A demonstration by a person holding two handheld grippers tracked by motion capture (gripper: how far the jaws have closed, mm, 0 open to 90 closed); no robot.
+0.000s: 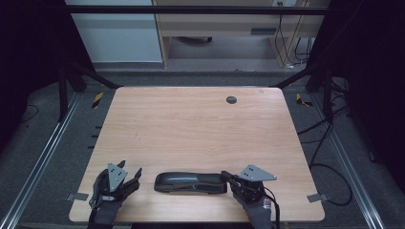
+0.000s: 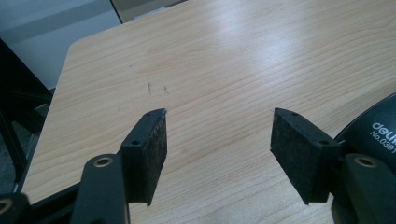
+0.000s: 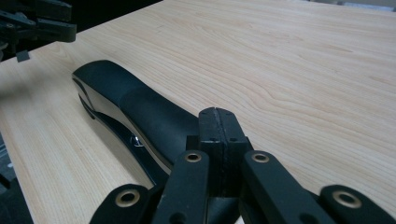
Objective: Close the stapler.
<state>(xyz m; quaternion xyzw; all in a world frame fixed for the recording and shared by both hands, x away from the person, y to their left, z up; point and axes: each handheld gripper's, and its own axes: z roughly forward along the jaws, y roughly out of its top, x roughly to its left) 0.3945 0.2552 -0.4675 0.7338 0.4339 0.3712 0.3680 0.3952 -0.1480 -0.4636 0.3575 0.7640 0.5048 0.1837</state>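
Right gripper (image 3: 218, 122) pinched closed w/ nothing in it, pressing the stapler's (image 1: 190, 182) right end, left gripper (image 2: 219, 140) wide open nearby, so the stapler could skid left

- Light wood-grain desk (image 1: 200, 129) with rounded corners, filling the middle of the high view.
- Small dark round grommet (image 1: 231, 99) set into the top, upper centre of the frame, right of the midline.
- Black stapler (image 1: 190, 182) lying flat, lengthwise left to right, at lower centre near the front edge.
- Faint dark scratch marks (image 2: 156, 87) on the wood, upper left in the left gripper view.
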